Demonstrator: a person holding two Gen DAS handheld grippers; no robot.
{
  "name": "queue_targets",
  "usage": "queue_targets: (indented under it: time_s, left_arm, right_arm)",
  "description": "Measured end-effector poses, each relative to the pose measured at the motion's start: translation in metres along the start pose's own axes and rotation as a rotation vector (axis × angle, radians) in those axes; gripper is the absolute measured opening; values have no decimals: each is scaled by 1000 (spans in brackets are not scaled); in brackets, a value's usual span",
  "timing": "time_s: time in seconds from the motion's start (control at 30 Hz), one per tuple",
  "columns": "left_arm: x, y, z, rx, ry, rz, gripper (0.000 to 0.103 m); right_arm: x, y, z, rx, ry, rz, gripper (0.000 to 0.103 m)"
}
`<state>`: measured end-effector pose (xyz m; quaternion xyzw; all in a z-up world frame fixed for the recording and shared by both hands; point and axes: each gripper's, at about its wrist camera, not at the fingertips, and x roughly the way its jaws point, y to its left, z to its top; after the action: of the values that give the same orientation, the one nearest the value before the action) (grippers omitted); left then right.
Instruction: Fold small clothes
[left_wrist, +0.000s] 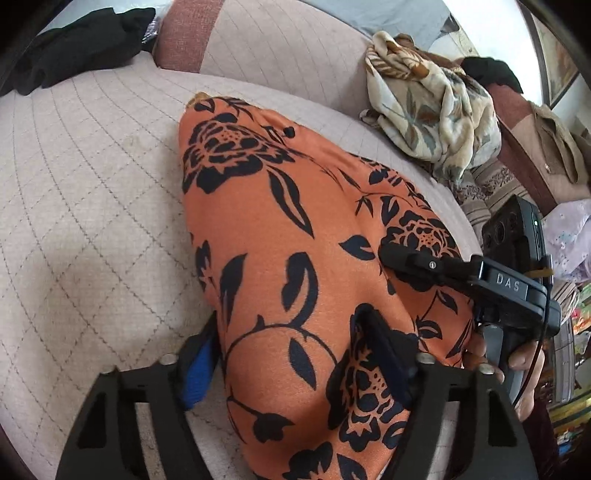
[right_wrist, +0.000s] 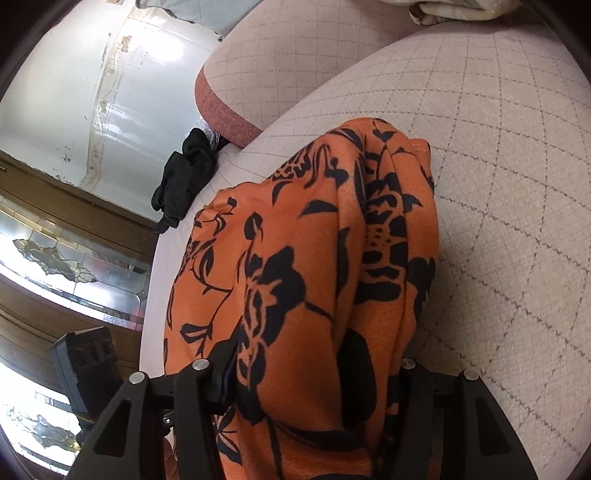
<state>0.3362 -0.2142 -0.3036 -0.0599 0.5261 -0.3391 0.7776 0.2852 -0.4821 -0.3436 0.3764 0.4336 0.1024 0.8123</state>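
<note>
An orange garment with a black flower print (left_wrist: 295, 229) lies bunched on the quilted beige sofa seat (left_wrist: 92, 192). My left gripper (left_wrist: 291, 332) is shut on its near end; the cloth fills the gap between the blue-padded left finger (left_wrist: 199, 365) and the right finger (left_wrist: 384, 347), which it partly covers. In the right wrist view the same garment (right_wrist: 306, 258) is gathered between the fingers of my right gripper (right_wrist: 317, 358), which is shut on it. From the left wrist view the right gripper (left_wrist: 410, 260) sits at the garment's right edge, held by a hand (left_wrist: 524, 362).
A black garment (left_wrist: 74, 40) (right_wrist: 184, 181) lies at the far end of the seat by the sofa back (left_wrist: 277, 44). A crumpled cream floral blanket (left_wrist: 432, 110) and more clothes are piled at the right. A wooden cabinet with glass panels (right_wrist: 55, 258) stands beyond the seat's edge.
</note>
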Motion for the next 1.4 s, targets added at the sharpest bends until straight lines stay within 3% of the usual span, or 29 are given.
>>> queue_targets:
  time_s: [0.07, 0.17, 0.43, 0.63, 1.0, 1.27, 1.4]
  left_arm:
    - [-6, 2, 1, -8, -19, -10, 47]
    - [-16, 2, 1, 1, -50, -9, 42]
    - [-63, 7, -5, 39, -158, 39, 41]
    - [-92, 12, -28, 70, -178, 132, 42]
    - [-116, 41, -77, 8, -129, 165, 42]
    - [-104, 41, -113, -2, -59, 177, 42]
    - [-99, 38, -118, 19, -72, 210, 48]
  right_arm:
    - [-2, 6, -1, -13, -14, -15, 53]
    - [-8, 22, -4, -44, -44, -31, 49]
    - [-26, 72, -15, -124, -121, 4, 46]
    - [-27, 101, -34, -141, -108, 64, 46]
    - [-3, 136, -91, -149, -47, 78, 46]
    - [-1, 126, -133, -119, -42, 26, 45]
    - [7, 115, -141, -96, -39, 3, 45]
